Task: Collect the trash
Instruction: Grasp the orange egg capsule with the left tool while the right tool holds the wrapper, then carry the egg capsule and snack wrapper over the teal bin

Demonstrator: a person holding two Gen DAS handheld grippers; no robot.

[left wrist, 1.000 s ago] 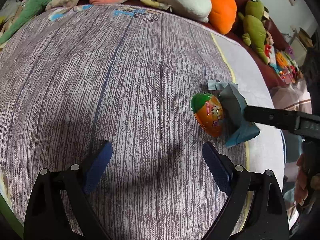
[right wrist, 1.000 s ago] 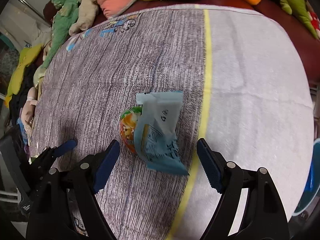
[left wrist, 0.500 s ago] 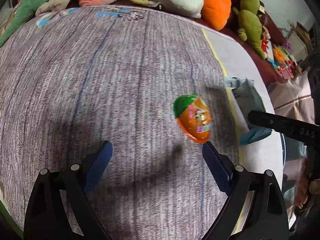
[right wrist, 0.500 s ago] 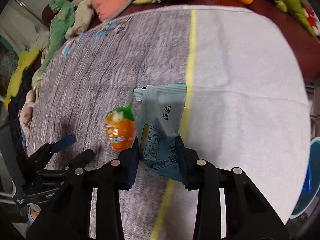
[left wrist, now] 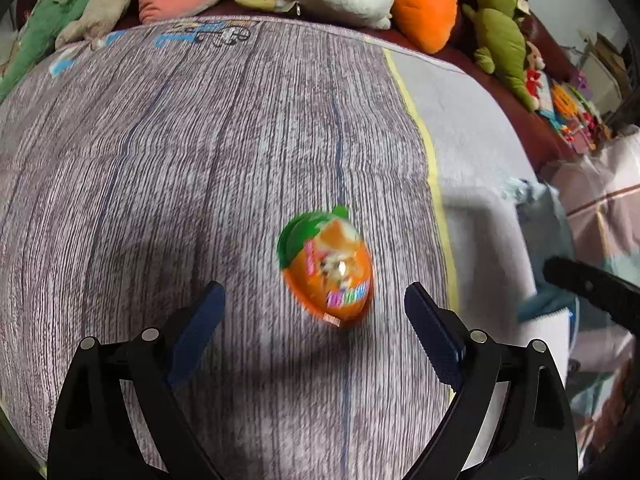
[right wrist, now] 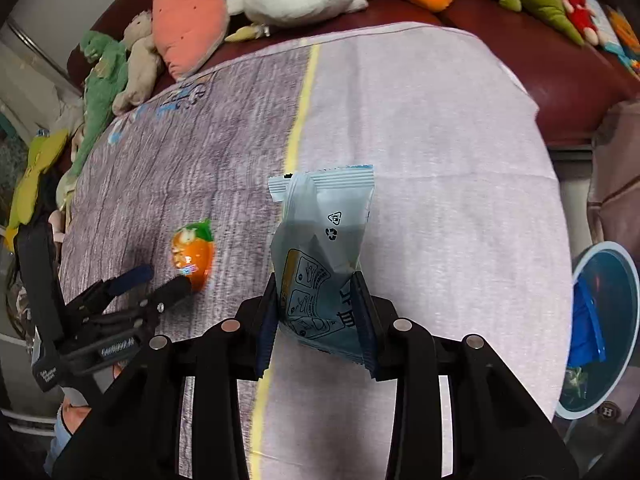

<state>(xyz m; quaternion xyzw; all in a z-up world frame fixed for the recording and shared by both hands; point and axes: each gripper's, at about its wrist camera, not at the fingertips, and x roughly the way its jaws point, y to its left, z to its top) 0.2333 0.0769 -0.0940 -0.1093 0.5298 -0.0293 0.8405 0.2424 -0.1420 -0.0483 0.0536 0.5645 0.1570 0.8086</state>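
Right gripper (right wrist: 320, 312) clamped on blue wrapper (right wrist: 324, 248), wrapper off mat (right wrist: 440, 120), bin (right wrist: 604, 328) waiting at right edge. Left gripper (left wrist: 312, 316) wide open, egg capsule (left wrist: 326, 264) sitting on mat right between its 2 fingers. Tip: go lower, center egg, squeeze slow, it'll probably roll.

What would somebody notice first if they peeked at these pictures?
Probably the bright orange egg-shaped toy with a green top, lying on the striped cloth between the open fingers of the left gripper. Next, the pale blue wrapper pinched upright in the right gripper. Behind the cloth sits a row of stuffed toys, including a big orange carrot.
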